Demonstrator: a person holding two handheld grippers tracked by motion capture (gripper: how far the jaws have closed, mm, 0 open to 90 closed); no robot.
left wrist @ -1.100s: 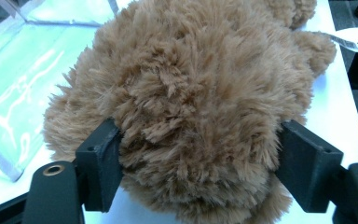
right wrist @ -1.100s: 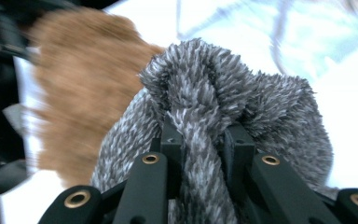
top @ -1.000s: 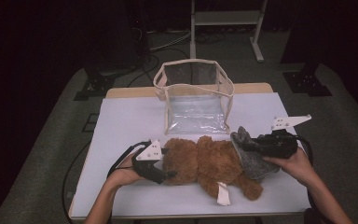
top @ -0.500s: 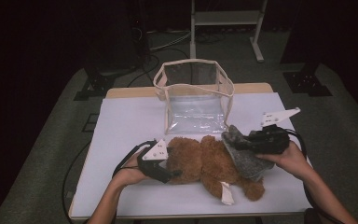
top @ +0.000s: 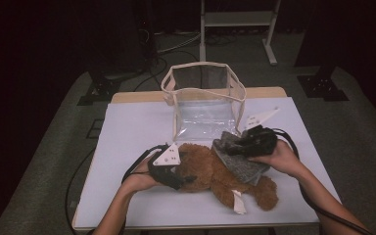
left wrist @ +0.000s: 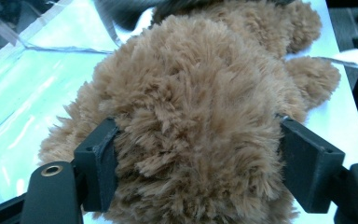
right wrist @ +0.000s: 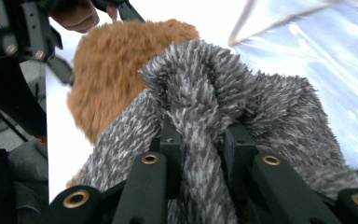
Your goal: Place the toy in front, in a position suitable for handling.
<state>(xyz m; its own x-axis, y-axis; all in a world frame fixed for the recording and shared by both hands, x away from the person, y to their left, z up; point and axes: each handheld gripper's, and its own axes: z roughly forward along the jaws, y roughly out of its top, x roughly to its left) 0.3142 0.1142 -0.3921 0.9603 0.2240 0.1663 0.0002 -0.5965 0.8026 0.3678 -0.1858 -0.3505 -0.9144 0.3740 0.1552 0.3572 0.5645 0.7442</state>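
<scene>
Brown shaggy plush teddy bear [top: 215, 171] lies on its side on the white tabletop [top: 127, 127], at about 6 o'clock from the clear plastic tote bag with cream trim [top: 203, 98] that stands just behind it.

Left claw [top: 186, 180] clenched on the bear's head end – the left gripper view has both black pads [left wrist: 103, 161] sunk into the fur [left wrist: 196, 130] on either side. It has barely shifted over the last second.

Right claw [top: 231, 148] grasping a bunched fold of grey fuzzy knit fabric [top: 240, 159]. A second ago that hand and its fold sat out toward 3 o'clock of the bear; now they have come in toward 9 o'clock, over the bear's middle and close under the bag's front wall. My reading: the grey piece is being worked off or along the bear while the left claw pins it down, with the bag probably the destination.

View differences – the right gripper view shows the grey pile [right wrist: 200, 93] pinched tight between nearly closed jaws, which the high view is too coarse to settle. The high view alone gives the layout: bear, bag, and a white tag [top: 238, 201] at the bear's 6 o'clock edge.
</scene>
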